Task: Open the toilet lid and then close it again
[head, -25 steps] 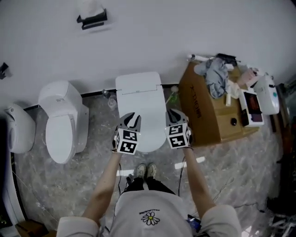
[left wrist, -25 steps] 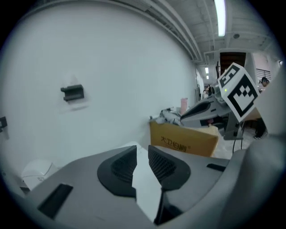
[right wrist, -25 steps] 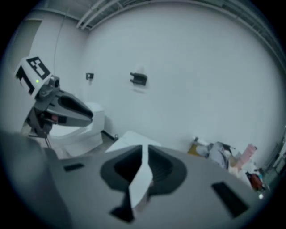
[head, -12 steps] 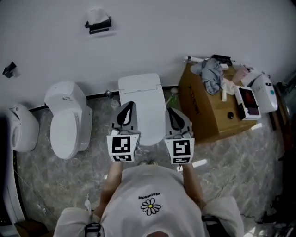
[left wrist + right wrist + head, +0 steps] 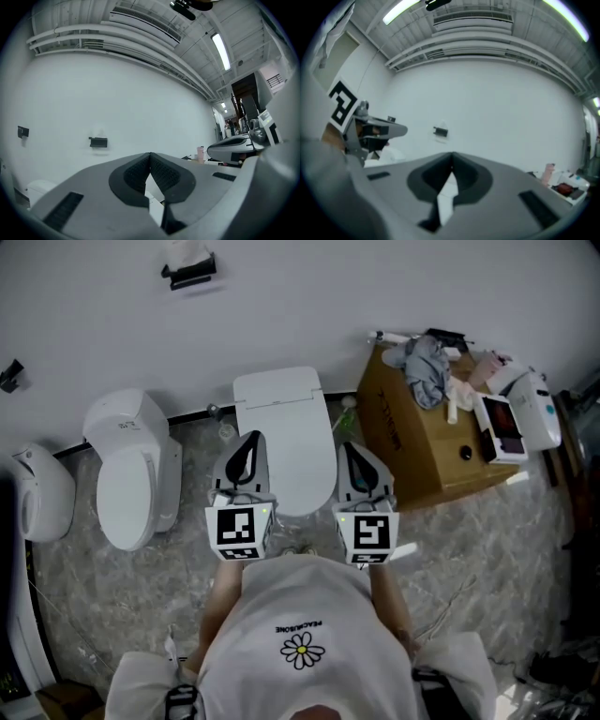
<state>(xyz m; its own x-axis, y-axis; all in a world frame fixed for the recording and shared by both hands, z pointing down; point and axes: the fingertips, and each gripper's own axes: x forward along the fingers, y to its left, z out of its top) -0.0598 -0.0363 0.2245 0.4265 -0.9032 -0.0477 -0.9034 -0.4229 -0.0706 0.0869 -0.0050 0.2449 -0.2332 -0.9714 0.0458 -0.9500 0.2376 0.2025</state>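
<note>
White toilet (image 5: 278,395) on grey marbled floor (image 5: 469,549), back to wall (image 5: 309,296). Toilet lid (image 5: 292,456) down, lying flat over bowl; rounded front edge.

I'm standing on a grey marbled floor (image 5: 497,549). Three white fixtures are sitting on it along the wall. The middle toilet (image 5: 277,390) is straight ahead of me with its lid (image 5: 292,460) down. A second toilet (image 5: 131,474) is standing to its left, apart from it, and a rounded white unit (image 5: 42,493) is sitting at the far left edge. A cardboard box (image 5: 422,442) is standing just right of the middle toilet, angled to the wall. A small greenish item (image 5: 348,416) is sitting in the gap between them; I can't tell what it is. A white strip (image 5: 405,549) is lying near my right side.
</note>
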